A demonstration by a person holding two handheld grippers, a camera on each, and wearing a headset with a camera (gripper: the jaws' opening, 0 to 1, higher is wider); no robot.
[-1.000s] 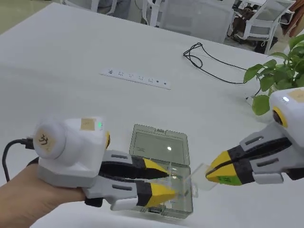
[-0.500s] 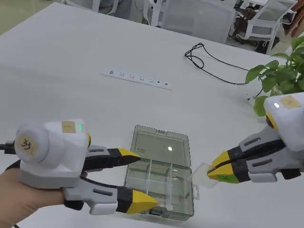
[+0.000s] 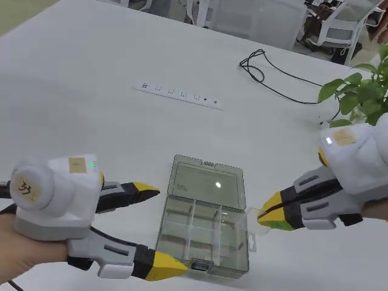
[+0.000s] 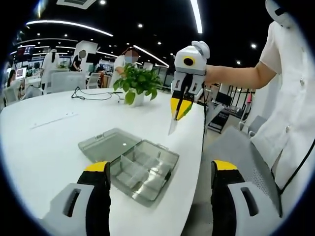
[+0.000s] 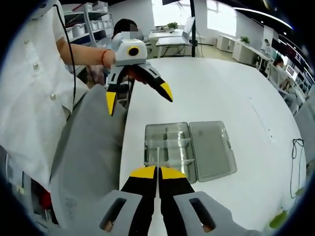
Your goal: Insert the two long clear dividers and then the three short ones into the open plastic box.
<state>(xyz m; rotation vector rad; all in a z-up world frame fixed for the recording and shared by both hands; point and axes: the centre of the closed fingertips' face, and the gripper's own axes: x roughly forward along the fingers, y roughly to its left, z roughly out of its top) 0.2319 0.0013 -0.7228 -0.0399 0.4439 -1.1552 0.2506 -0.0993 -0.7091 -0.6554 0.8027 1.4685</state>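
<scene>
Your right gripper (image 3: 268,218) is clenched: its yellow-tipped jaws meet on a small clear plastic divider piece (image 3: 257,213), which sticks out from the tips toward the right-hand rim of the box. Whether the piece touches that rim cannot be made out. In the left gripper view the same right gripper (image 4: 179,112) hangs above the far side of the box with the clear piece (image 4: 172,127) pointing down from its tips. In the right gripper view the two jaws lie pressed together, aimed at the box.

Your left gripper (image 3: 162,230) is released, its jaws spread wide with nothing between them. One tip is by the box's left side and the other is near its front left corner. It also shows across the table in the right gripper view (image 5: 139,97).

The rectangular, grey-tinted clear plastic box (image 3: 203,270) sits on the white table (image 3: 73,73) between the two grippers. Its hinged lid (image 3: 206,180) is folded flat behind it. Clear dividers (image 3: 193,225) stand inside, splitting it into compartments.

Farther back lie a white power strip (image 3: 179,96) and a looped black cable (image 3: 273,73), with a leafy green plant (image 3: 357,91) at the right.
</scene>
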